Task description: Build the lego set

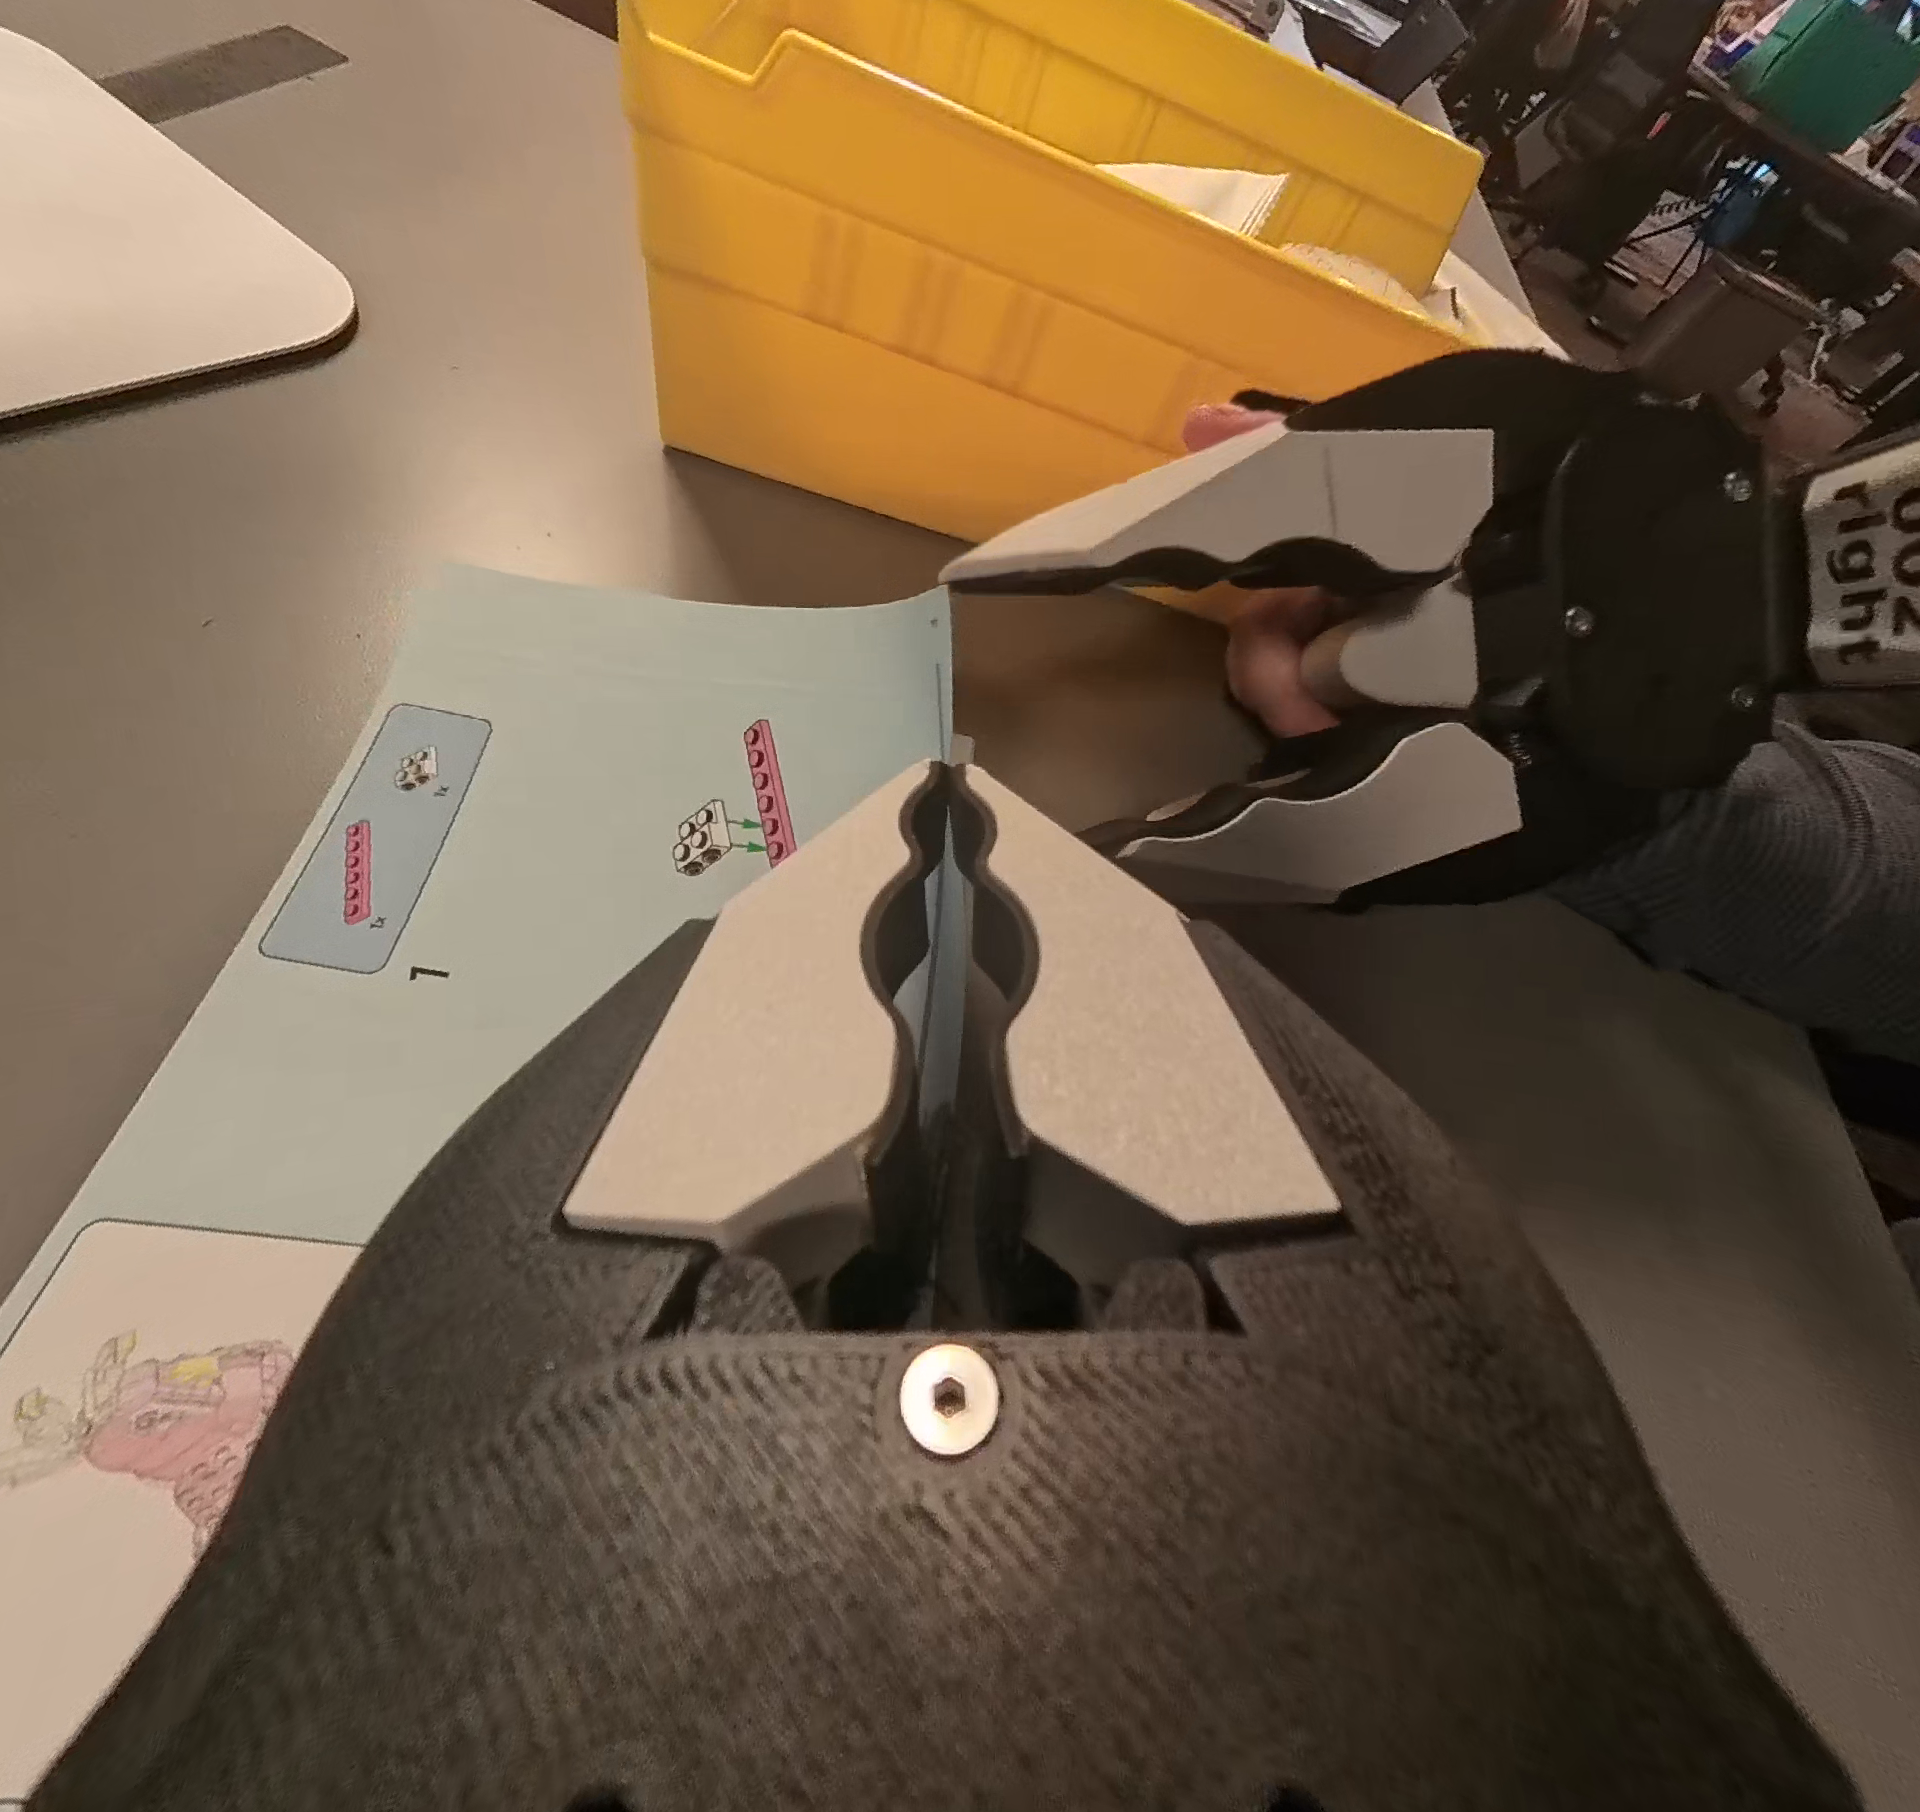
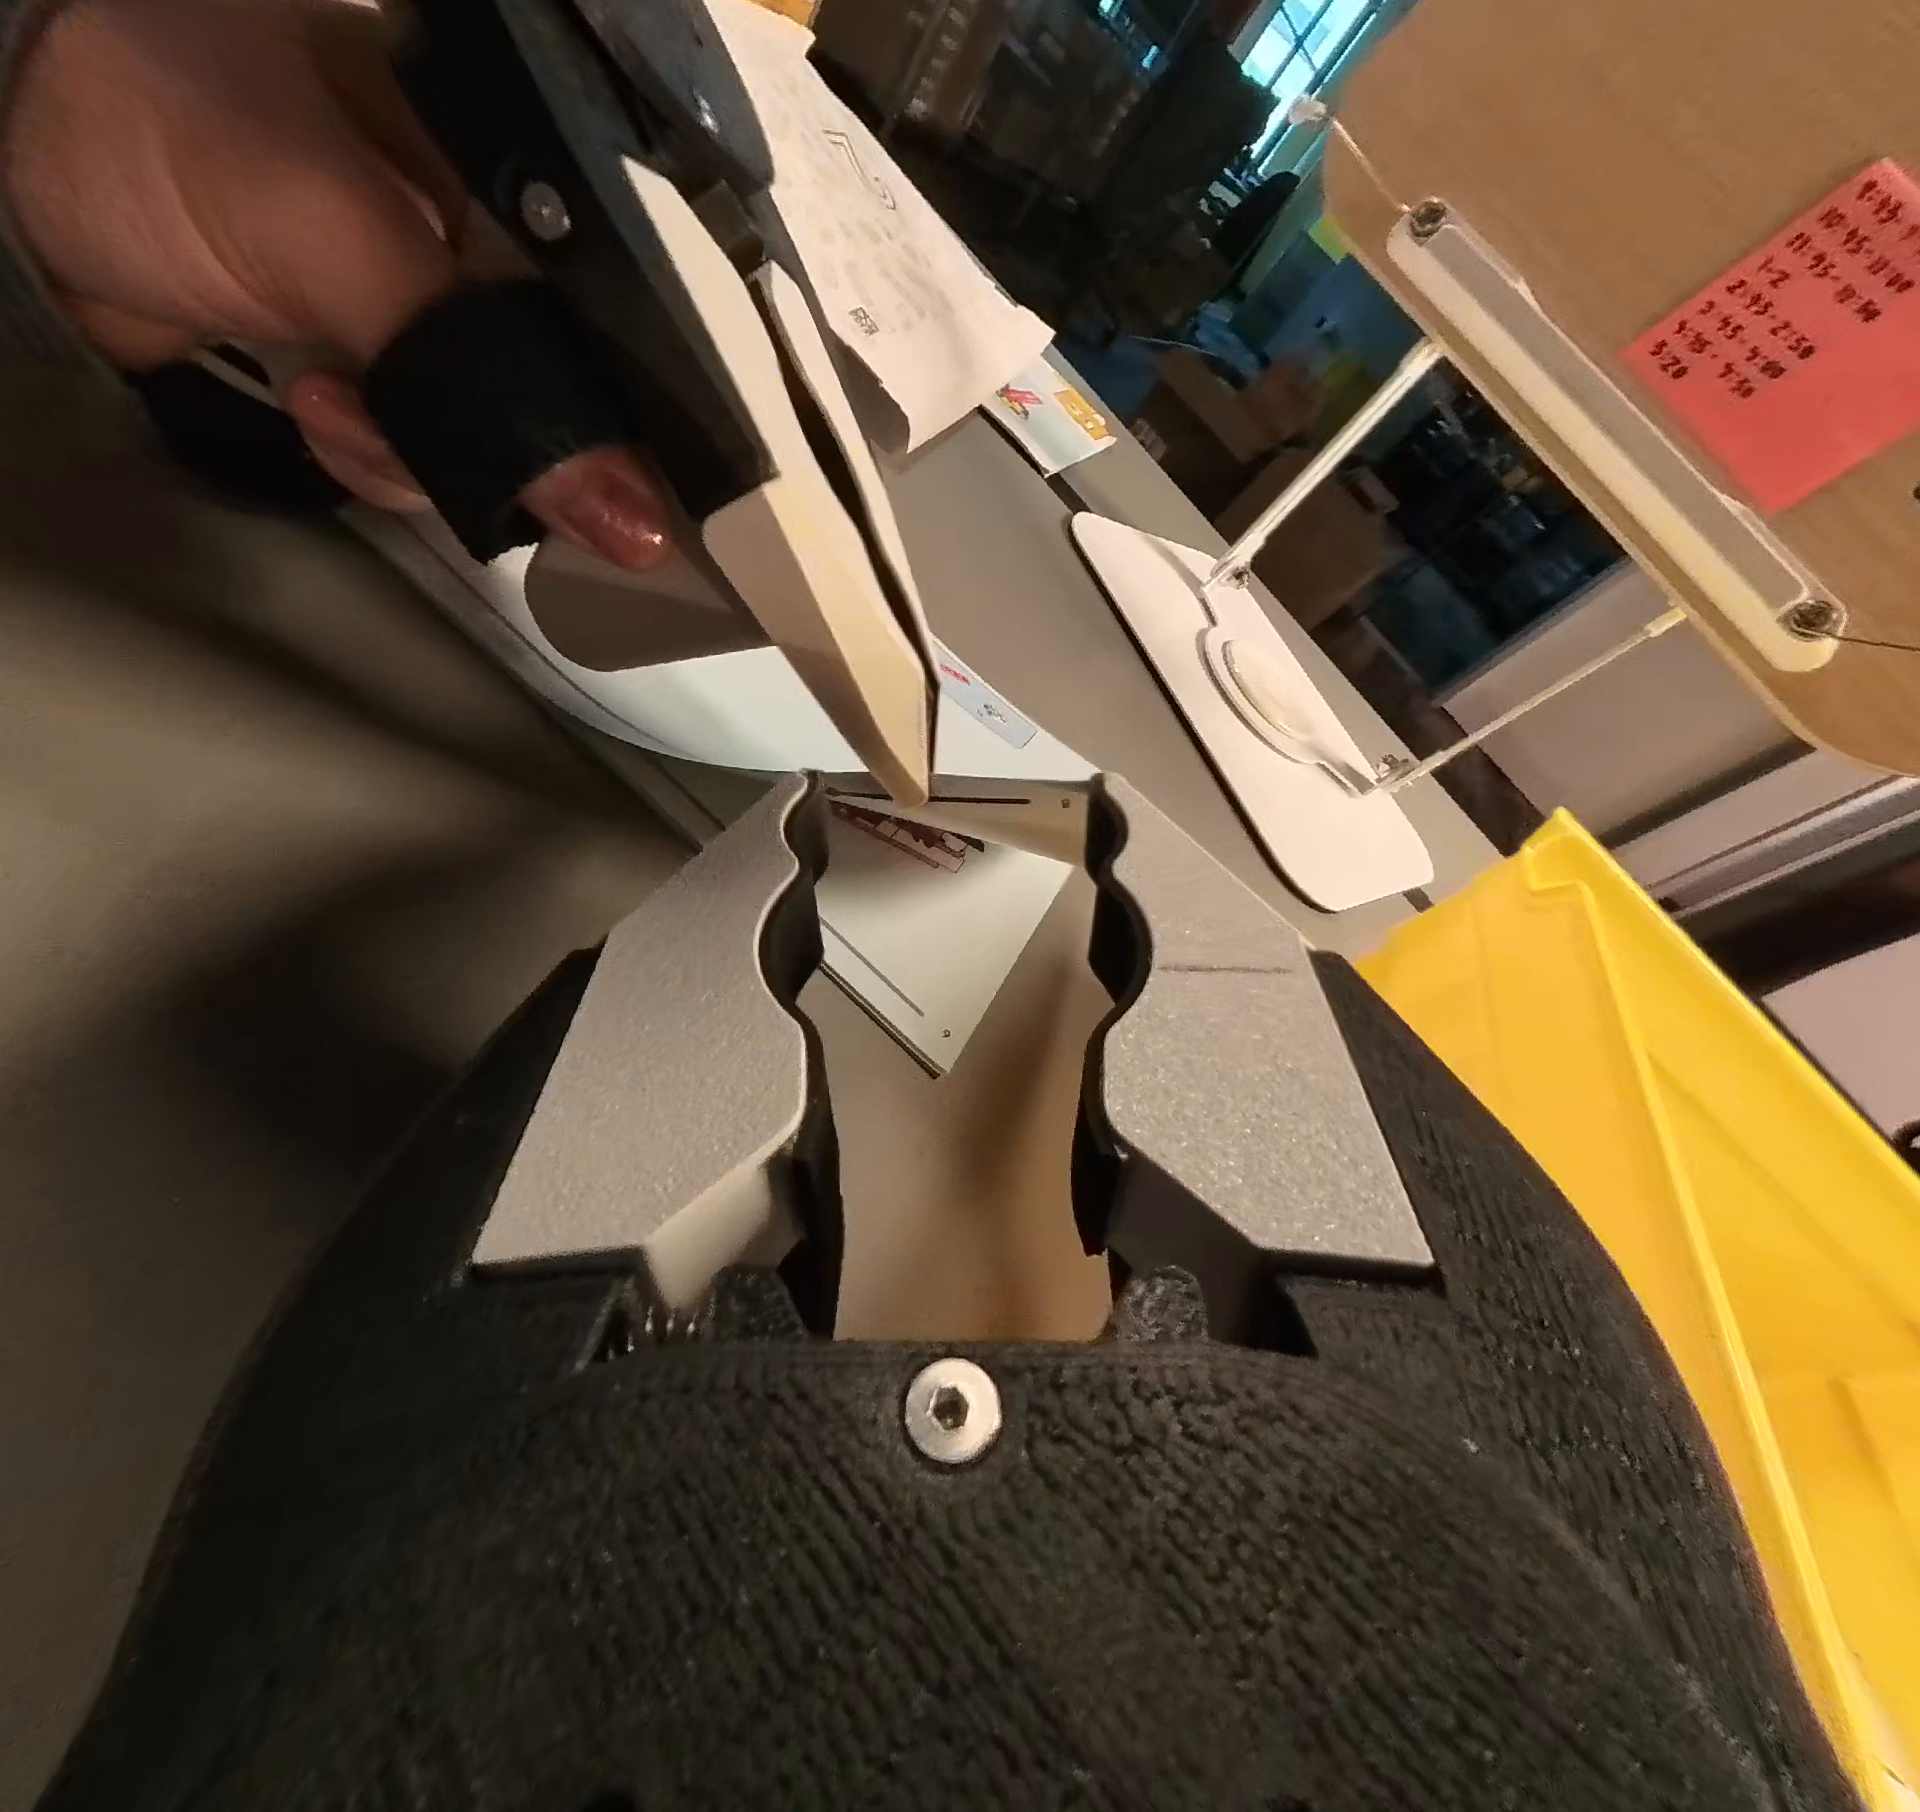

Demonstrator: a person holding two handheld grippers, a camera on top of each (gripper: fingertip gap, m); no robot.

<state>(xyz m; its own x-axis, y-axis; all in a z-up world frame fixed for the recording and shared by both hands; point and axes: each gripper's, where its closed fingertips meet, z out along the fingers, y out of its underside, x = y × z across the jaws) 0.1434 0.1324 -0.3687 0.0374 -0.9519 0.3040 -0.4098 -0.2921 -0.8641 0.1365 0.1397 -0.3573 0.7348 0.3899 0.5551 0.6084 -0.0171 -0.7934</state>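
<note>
My left tongs (image 1: 951, 770) are clamped on a pale blue booklet page (image 1: 582, 723) — my right tongs (image 2: 951, 806) stand apart, bare, beside the yellow bin (image 1: 935, 204).

Left claw (image 1: 948, 770): fingers closed tip to tip, pinching the edge of a thin pale-blue page (image 1: 582, 723) between the pads. A bare hand (image 2: 239, 204) grips its black body from behind. Right claw (image 2: 951, 796): fingers spread wide, pads touching nothing, tips just beside the left claw's tip. Hand on its handle (image 1: 1278, 661).
</note>
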